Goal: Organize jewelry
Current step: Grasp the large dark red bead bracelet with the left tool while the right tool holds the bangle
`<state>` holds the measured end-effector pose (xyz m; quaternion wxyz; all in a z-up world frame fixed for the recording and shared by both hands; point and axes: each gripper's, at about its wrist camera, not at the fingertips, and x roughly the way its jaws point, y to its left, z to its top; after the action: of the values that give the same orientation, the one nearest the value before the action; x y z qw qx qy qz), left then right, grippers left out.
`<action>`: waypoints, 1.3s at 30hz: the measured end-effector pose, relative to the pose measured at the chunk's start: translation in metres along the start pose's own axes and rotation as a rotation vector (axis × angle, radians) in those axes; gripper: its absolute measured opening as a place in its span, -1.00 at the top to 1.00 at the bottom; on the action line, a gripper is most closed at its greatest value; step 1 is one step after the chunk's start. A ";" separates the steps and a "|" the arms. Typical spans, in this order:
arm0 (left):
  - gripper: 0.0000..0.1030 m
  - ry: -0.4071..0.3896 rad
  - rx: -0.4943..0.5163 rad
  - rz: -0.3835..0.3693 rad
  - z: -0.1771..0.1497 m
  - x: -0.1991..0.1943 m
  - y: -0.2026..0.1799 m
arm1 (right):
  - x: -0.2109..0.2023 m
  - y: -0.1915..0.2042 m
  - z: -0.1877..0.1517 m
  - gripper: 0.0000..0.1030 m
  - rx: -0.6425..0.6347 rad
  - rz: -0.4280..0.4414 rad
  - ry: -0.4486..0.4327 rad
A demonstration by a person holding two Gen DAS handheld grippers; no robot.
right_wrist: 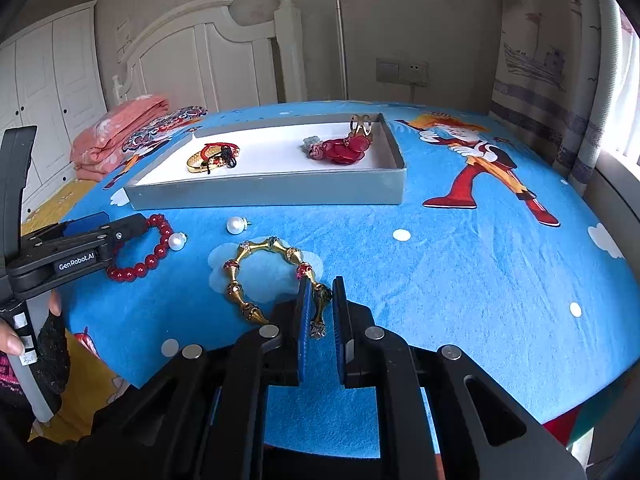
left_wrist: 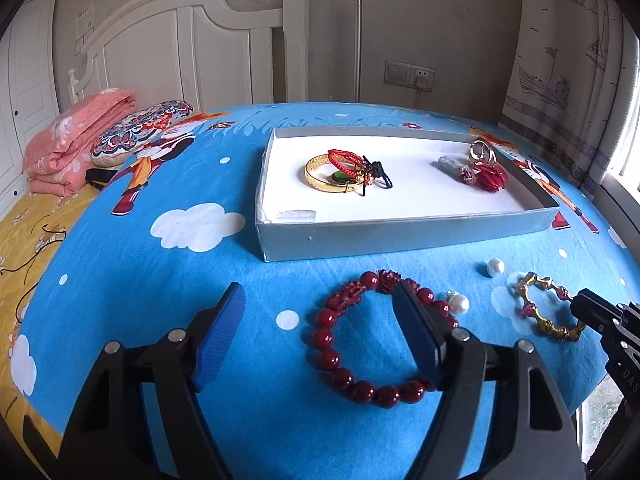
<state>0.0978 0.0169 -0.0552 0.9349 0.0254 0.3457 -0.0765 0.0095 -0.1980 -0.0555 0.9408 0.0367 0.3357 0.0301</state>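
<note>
A red bead bracelet (left_wrist: 344, 360) lies on the blue sheet. My left gripper (left_wrist: 320, 300) is open, its right finger resting inside the bracelet ring; it shows in the right wrist view (right_wrist: 120, 232) too. My right gripper (right_wrist: 321, 292) has its pads closed around the near segment of a gold bracelet (right_wrist: 256, 268), also visible in the left wrist view (left_wrist: 544, 312). Two pearls (left_wrist: 495, 267) (left_wrist: 460, 303) lie between the bracelets. A grey tray (left_wrist: 400, 236) holds a gold bangle with red cord (left_wrist: 340, 172) and red ornaments (left_wrist: 490, 176).
Folded pink blanket (left_wrist: 76, 140) and patterned cushion (left_wrist: 140, 132) lie at the far left. A white headboard (left_wrist: 180, 40) stands behind. The bed's edge and a curtain (left_wrist: 560, 60) are on the right.
</note>
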 end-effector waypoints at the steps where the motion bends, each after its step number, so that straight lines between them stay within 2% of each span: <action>1: 0.10 0.018 0.001 -0.006 -0.003 0.004 0.000 | 0.000 -0.001 0.000 0.80 0.002 0.001 0.001; 2: 0.35 -0.005 0.021 0.019 -0.007 0.001 -0.002 | 0.000 -0.001 0.000 0.80 0.003 0.001 0.000; 3: 0.50 -0.010 0.043 0.017 -0.010 -0.001 -0.004 | 0.000 -0.001 0.000 0.80 0.003 0.001 -0.001; 4: 0.78 -0.006 0.056 0.008 -0.012 -0.004 -0.007 | 0.000 -0.001 0.000 0.80 0.003 0.001 0.001; 10: 0.78 0.029 0.059 -0.085 -0.028 -0.027 -0.014 | 0.000 -0.001 0.000 0.80 0.005 0.001 0.000; 12: 0.72 0.020 0.042 -0.090 -0.028 -0.031 -0.011 | 0.001 -0.002 0.000 0.80 0.007 0.002 0.000; 13: 0.62 0.008 0.036 -0.080 -0.026 -0.032 -0.009 | 0.001 -0.002 0.000 0.80 0.008 0.003 0.000; 14: 0.41 0.002 0.031 -0.072 -0.024 -0.032 -0.008 | 0.001 -0.002 0.000 0.80 0.009 0.004 0.000; 16: 0.29 -0.006 0.025 -0.068 -0.021 -0.029 -0.006 | 0.001 -0.002 0.000 0.80 0.011 0.005 0.001; 21: 0.29 -0.004 0.059 -0.089 -0.014 -0.016 -0.016 | 0.002 -0.002 0.000 0.80 0.013 0.006 0.001; 22: 0.34 0.007 0.074 -0.093 -0.014 -0.012 -0.020 | 0.002 -0.002 0.000 0.80 0.012 0.006 0.001; 23: 0.54 0.002 0.089 -0.085 -0.015 -0.010 -0.023 | 0.002 -0.003 0.000 0.80 0.012 0.006 0.000; 25: 0.71 -0.022 0.132 -0.053 -0.020 -0.010 -0.031 | 0.002 -0.003 0.000 0.80 0.017 0.006 0.000; 28: 0.78 -0.039 0.087 -0.020 -0.026 -0.013 -0.029 | 0.003 -0.005 0.000 0.80 0.029 0.008 -0.001; 31: 0.78 -0.040 0.024 0.013 -0.029 -0.018 -0.021 | 0.003 -0.005 0.000 0.79 0.030 0.009 0.000; 36: 0.78 -0.037 0.028 0.007 -0.031 -0.020 -0.019 | 0.003 -0.004 -0.001 0.77 0.024 0.001 0.003; 39: 0.55 -0.046 0.033 -0.012 -0.033 -0.022 -0.021 | 0.003 -0.001 0.000 0.73 0.008 -0.007 0.007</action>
<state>0.0574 0.0019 -0.0659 0.9415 0.0369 0.3231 -0.0884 0.0121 -0.1991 -0.0580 0.9395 0.0393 0.3393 0.0254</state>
